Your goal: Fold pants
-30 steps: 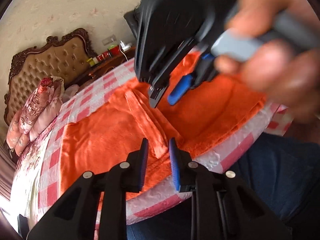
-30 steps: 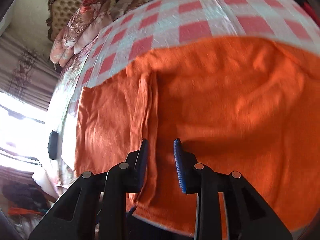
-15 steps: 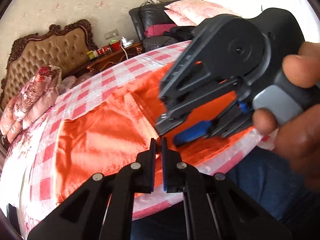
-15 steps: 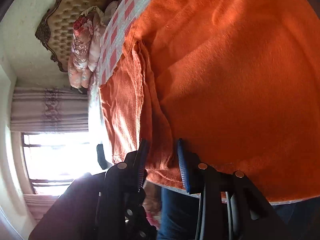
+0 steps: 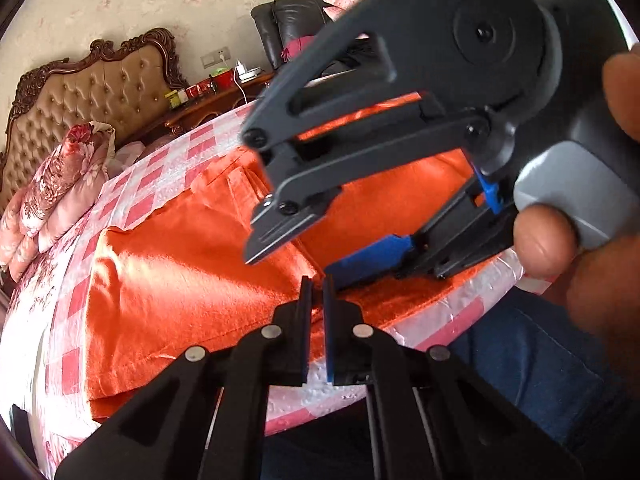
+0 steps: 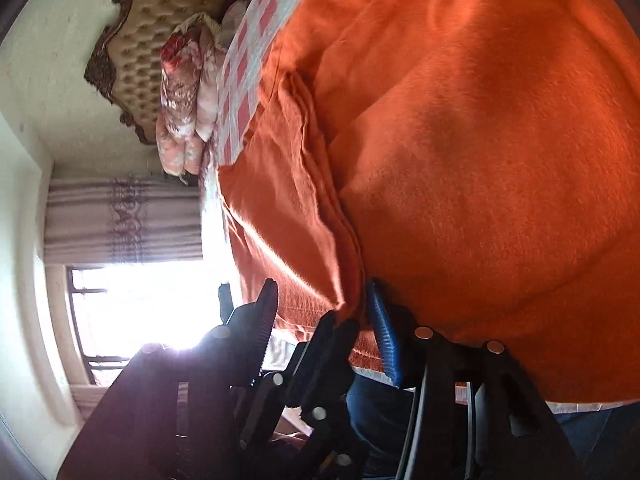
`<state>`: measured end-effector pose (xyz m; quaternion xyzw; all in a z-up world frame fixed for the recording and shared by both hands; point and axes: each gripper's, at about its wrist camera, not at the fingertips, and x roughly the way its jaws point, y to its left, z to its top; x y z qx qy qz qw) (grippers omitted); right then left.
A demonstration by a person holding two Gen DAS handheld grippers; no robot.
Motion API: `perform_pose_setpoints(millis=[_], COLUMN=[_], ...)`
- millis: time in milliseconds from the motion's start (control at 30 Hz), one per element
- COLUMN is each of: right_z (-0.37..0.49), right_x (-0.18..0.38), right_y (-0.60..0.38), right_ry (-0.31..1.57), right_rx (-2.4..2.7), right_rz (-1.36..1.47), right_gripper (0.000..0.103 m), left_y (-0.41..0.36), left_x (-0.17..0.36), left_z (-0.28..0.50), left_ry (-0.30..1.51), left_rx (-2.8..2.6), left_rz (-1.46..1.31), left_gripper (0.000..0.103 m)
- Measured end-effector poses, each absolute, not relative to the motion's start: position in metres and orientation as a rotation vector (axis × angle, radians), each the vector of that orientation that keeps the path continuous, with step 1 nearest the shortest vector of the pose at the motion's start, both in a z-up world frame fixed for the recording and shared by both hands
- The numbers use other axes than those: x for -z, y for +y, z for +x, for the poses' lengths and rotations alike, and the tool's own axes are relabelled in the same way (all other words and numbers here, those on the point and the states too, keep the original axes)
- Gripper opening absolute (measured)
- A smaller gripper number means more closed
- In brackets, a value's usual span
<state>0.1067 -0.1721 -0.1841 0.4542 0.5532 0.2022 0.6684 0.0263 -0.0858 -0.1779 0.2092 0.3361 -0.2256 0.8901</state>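
The orange pants [image 5: 192, 264] lie spread on a pink-and-white checked round table [image 5: 168, 184]. My left gripper [image 5: 316, 312] is shut on the pants' near edge by the table rim. My right gripper [image 5: 296, 248] hovers just above and beyond it, open, rolled on its side, its blue pad [image 5: 368, 256] close to the cloth. In the right wrist view the pants [image 6: 460, 152] fill the frame. The right gripper [image 6: 320, 316] is open around a fold of the hem, and the left gripper's fingers [image 6: 332, 340] sit between its jaws.
A tufted headboard [image 5: 88, 96] and floral pillows [image 5: 60, 184] lie beyond the table at left. A dark armchair [image 5: 296, 20] and a cluttered side table [image 5: 216, 92] stand at the back. The person's blue-jeaned legs [image 5: 520, 368] are at the near table edge.
The left gripper has closed from open onto the pants' near edge. The right gripper has rolled onto its side and come down close beside the left one.
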Motion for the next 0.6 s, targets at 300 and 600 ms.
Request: perform_pose_setpoints(millis=[300, 600], right_z=[0.106, 0.105], right_x=[0.166, 0.162], right_y=[-0.149, -0.144], right_ry=[1.275, 1.294], right_rx=[-0.36, -0.31], right_rz=[0.683, 0.566], right_gripper=[0.014, 0.0], left_y=[-0.078, 0.086], left_x=[0.181, 0.152], left_z=[0.023, 0.01], left_ry=[0.677, 0.708], left_rx=[0.507, 0.142], left_rz=[0.42, 0.158], left_gripper=[0.011, 0.038])
